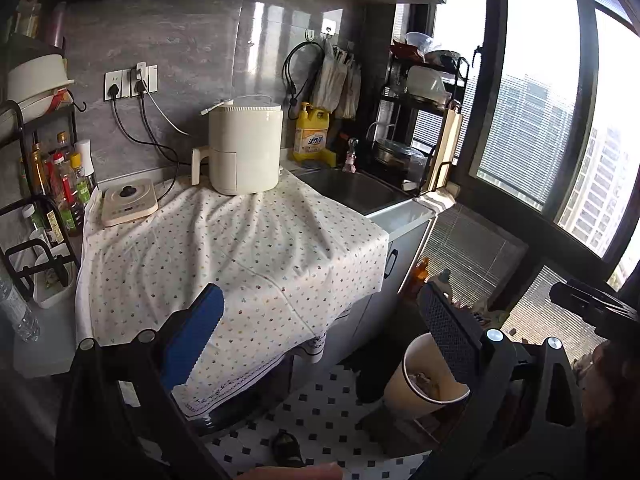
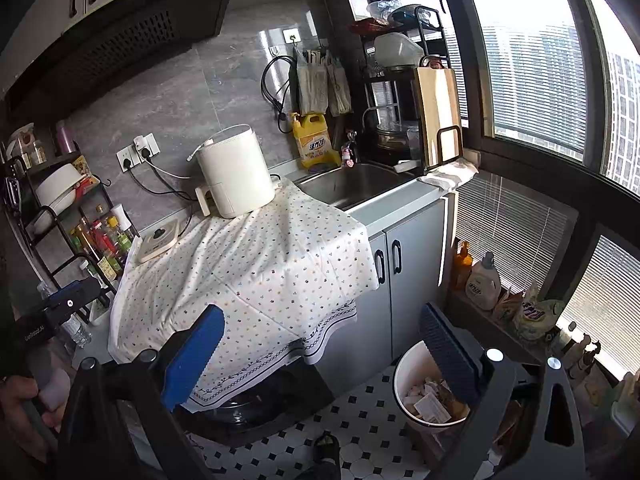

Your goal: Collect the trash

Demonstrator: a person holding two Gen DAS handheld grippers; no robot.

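Note:
A white trash bin [image 2: 404,384] with paper scraps [image 2: 430,402] inside stands on the tiled floor by the grey cabinet; it also shows in the left wrist view [image 1: 404,380]. My left gripper [image 1: 320,332] is open and empty, held above the front edge of the dotted cloth [image 1: 224,248]. My right gripper [image 2: 320,344] is open and empty, with its right finger [image 2: 448,348] over the bin's rim. No loose trash shows on the cloth.
A white air fryer [image 1: 244,148] and a small induction plate [image 1: 128,200] sit on the cloth-covered counter. A sink [image 2: 352,184], yellow detergent bottle [image 2: 314,140], dish rack and cutting board [image 2: 436,112] lie to the right. Sauce bottles [image 1: 64,184] stand on the left. Bottles [image 2: 484,280] line the window ledge.

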